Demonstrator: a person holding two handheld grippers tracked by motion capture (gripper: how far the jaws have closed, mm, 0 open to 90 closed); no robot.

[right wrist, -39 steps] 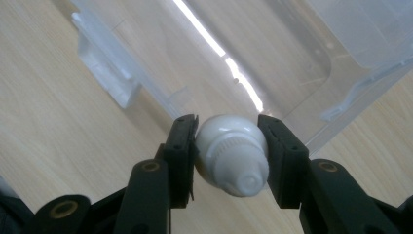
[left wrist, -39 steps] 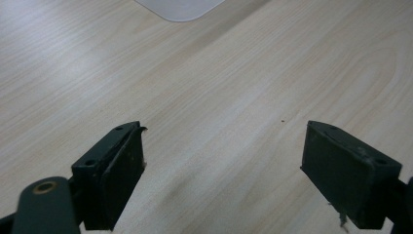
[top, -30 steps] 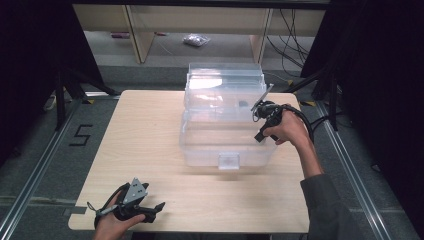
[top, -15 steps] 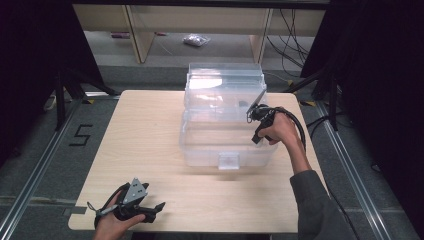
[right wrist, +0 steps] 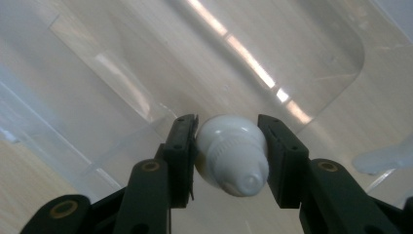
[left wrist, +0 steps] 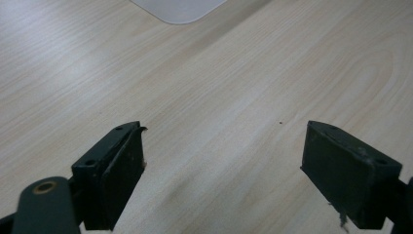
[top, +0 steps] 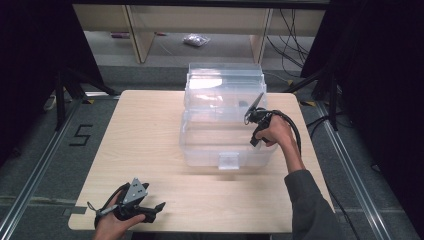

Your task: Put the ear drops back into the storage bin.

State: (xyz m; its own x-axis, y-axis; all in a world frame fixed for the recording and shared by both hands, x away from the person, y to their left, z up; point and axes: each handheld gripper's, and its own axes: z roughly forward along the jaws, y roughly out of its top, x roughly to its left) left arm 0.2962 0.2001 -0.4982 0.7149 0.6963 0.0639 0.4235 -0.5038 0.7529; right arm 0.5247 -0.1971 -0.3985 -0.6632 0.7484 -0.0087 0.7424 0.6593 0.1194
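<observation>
From the high view, a clear plastic box [top: 225, 125] stands on the far half of the pale wooden worktop [top: 145, 145], with its see-through lid standing up at the back. The right hand-held gripper [top: 248, 119] is over the right side of the box, held by a hand [top: 274, 132] whose grey sleeve comes in from the bottom right, and a black cable loops off behind it. Its tips point into the open box. The left hand-held gripper [top: 159, 206] lies low at the near left corner of the worktop, well apart from the box, with a grey three-cornered plate on top and a hand [top: 112, 225] around it.

In the left gripper view, the left hand-held gripper [left wrist: 221, 165] is released: its two black jaws stand wide apart over bare wood with nothing between them. A rounded pale corner of the box [left wrist: 178, 9] shows at the top edge.

In the right gripper view, the right hand-held gripper [right wrist: 228, 146] is clenched on a small white bulb-shaped thing [right wrist: 231, 153], rounded at the far end and narrowing to a ridged neck and a blunt tip toward the camera. Both black pads [right wrist: 184, 146] press its sides. Behind it are the clear walls and floor of the box [right wrist: 122, 73], with a bright strip of light reflected across the plastic; the white thing hangs inside the box, and whether it touches the bottom cannot be told.
</observation>
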